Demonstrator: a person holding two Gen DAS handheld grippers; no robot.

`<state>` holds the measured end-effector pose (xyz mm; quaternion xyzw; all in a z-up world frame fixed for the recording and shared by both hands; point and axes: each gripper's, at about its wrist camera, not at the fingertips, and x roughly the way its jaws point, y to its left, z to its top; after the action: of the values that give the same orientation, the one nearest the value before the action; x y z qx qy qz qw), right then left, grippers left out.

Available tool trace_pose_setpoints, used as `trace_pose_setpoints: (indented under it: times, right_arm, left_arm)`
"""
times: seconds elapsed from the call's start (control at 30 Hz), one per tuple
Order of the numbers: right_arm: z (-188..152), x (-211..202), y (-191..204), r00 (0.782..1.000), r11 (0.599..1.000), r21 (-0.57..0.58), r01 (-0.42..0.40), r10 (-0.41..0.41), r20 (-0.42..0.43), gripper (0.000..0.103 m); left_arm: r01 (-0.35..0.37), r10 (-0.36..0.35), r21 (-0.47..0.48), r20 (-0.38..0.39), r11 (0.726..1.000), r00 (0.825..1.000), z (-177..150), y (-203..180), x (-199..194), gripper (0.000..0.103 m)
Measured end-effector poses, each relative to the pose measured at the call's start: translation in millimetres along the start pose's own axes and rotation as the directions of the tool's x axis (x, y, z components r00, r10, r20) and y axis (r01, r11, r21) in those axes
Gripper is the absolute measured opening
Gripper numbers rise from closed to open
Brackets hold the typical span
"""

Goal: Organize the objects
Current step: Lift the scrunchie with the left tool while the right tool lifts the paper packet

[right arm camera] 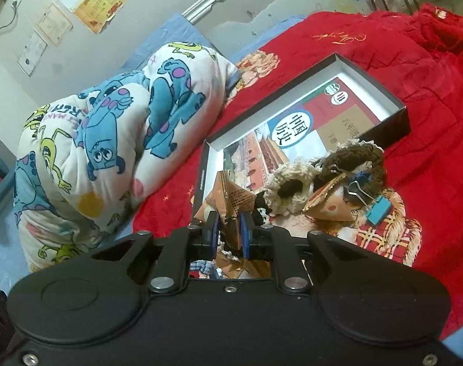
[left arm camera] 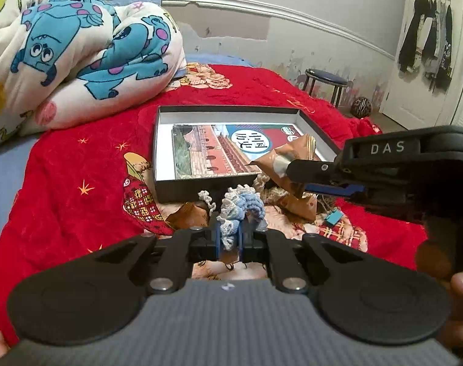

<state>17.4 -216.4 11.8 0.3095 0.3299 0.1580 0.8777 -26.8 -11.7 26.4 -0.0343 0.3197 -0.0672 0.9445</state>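
1. The left gripper (left arm camera: 229,238) has its blue pads drawn in tight on a blue-and-white crocheted piece (left arm camera: 240,210), whose ruffled top stands above the fingertips toward 12 o'clock.
2. The right gripper (right arm camera: 229,233) is pinched onto a brown snack packet (right arm camera: 236,204). In the left wrist view the same gripper (left arm camera: 295,169) reaches in from 3 o'clock, and the packet (left arm camera: 280,160) hangs off its tips over the near right corner of the box (left arm camera: 201,187).
3. The box is a shallow black tray with a white inside. A printed book (left arm camera: 219,149) lies flat on its floor. Its near wall stands just beyond the crocheted piece, at 12 o'clock from the left fingers.
4. Between the box and the left gripper lies a small pile: a second brown packet (left arm camera: 190,215) at 10 o'clock from the yarn, and a third (left arm camera: 301,206) at 2 o'clock.
5. In the right wrist view a cream-and-brown woolly item (right arm camera: 295,189) and a dark brown knitted piece (right arm camera: 359,158) sit at 1 to 2 o'clock from the fingers, against the box's near edge. A blue binder clip (right arm camera: 376,209) lies just beside them at 3 o'clock.
6. The red bedspread (left arm camera: 79,164) is bare from 9 to 11 o'clock of the box. The cartoon-print quilt (left arm camera: 79,45) is bundled beyond that, apart from the box's far left corner.
7. A stool (left arm camera: 325,80) stands off the bed's far side at 1 o'clock.
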Motion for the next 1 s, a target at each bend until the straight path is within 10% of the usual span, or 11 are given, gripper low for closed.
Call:
trace_pose_setpoints:
  times: [1.0]
  right_arm:
    - [18.2,5.8,11.5,0.998,0.999,-0.023,-0.048,0.049,0.049,0.015]
  left_arm:
    - [0.0,0.001,-0.013,0.107,1.0,0.994,43.8,15.6,7.1,0.014]
